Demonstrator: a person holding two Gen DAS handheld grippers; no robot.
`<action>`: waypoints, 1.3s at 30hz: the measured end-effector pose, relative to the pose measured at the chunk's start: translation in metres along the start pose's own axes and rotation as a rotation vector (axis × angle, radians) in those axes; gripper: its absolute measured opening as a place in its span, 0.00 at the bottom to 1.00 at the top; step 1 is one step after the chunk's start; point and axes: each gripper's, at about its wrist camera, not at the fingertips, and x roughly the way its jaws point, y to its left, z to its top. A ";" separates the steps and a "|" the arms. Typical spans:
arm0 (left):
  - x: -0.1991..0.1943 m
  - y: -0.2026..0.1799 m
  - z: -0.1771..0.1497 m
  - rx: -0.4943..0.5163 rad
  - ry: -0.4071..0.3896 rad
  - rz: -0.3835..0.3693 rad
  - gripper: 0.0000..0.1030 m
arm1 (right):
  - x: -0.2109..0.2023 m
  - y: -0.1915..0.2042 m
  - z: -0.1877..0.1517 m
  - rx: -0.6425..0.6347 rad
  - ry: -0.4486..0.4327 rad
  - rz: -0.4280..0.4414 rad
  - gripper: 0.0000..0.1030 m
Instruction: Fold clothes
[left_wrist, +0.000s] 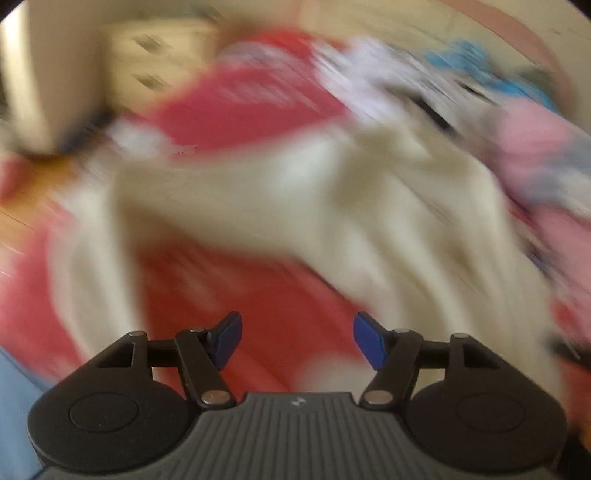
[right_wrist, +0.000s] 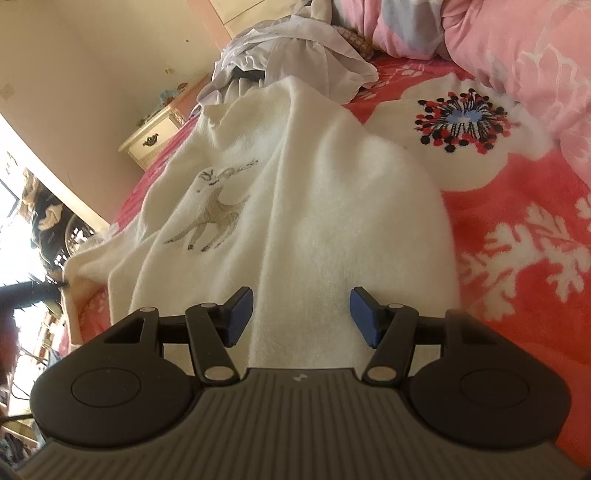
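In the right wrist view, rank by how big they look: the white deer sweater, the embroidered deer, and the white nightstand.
1. white deer sweater
2. embroidered deer
3. nightstand, though it stands farther off, so its true size is unsure.

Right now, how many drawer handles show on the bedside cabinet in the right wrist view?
1: a dark handle on the front of the cream cabinet beside the bed; bedding may hide others lower down.

Fuzzy white fleece garment (right_wrist: 314, 206)

White fleece garment (right_wrist: 295, 206) with grey deer motif, rumpled, spread on red blanket (right_wrist: 517, 221)
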 end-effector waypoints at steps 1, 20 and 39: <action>0.009 -0.010 -0.014 -0.006 0.046 -0.037 0.64 | -0.001 0.000 0.000 0.003 -0.001 0.006 0.57; 0.029 -0.038 -0.096 -0.075 0.111 -0.128 0.41 | -0.021 0.053 -0.047 -0.341 0.247 -0.115 0.70; 0.006 -0.007 -0.125 -0.037 0.095 -0.111 0.41 | -0.120 0.042 0.052 -0.472 -0.070 -0.354 0.10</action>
